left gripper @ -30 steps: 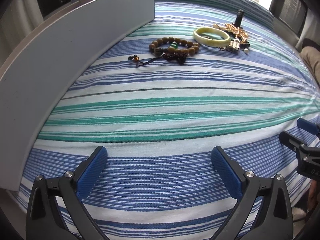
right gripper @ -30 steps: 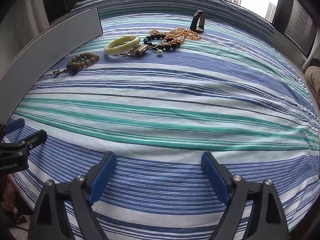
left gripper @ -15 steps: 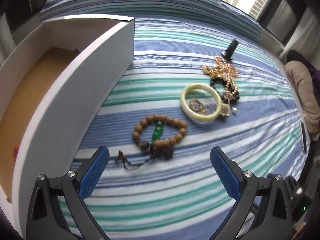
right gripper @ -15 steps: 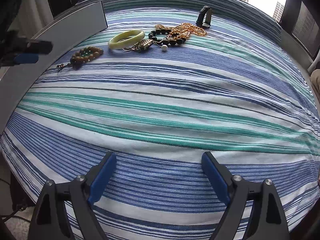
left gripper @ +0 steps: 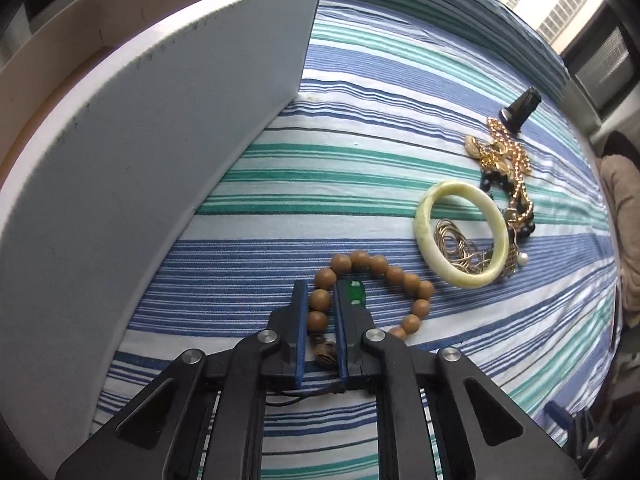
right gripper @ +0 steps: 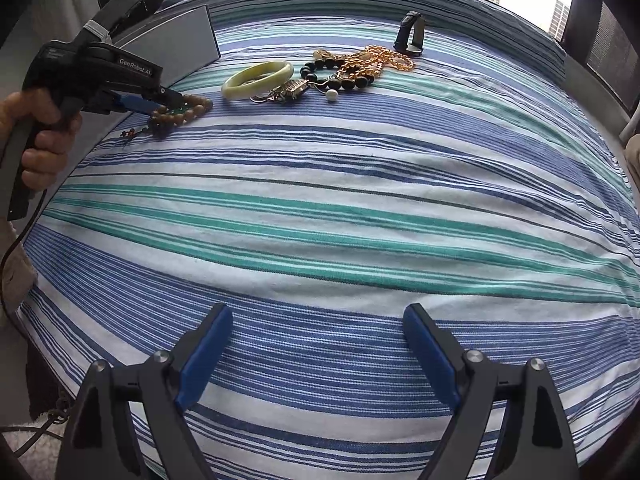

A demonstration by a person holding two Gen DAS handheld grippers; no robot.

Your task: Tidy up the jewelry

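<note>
A wooden bead bracelet [left gripper: 404,280] with a green charm and a dark tassel lies on the striped sheet. My left gripper [left gripper: 322,286] points down over its left side. Its jaws are closing, and two beads sit squeezed between the blue pads. The right wrist view shows the same grip at the far left, left gripper [right gripper: 168,98] on the bracelet [right gripper: 192,110], held by a hand [right gripper: 40,132]. My right gripper [right gripper: 318,344] stands open above bare sheet near the front edge, with nothing between its fingers.
A white open box [left gripper: 160,120] stands just left of the bracelet. To the right lie a pale green bangle [left gripper: 424,216], thin gold rings, a gold chain [left gripper: 516,160] tangled with black beads, a pearl [right gripper: 331,96] and a black band [left gripper: 520,110].
My left gripper travelled across the bed to the bead bracelet, came down over it and closed from wide open onto its beads. The right gripper kept still and open.
</note>
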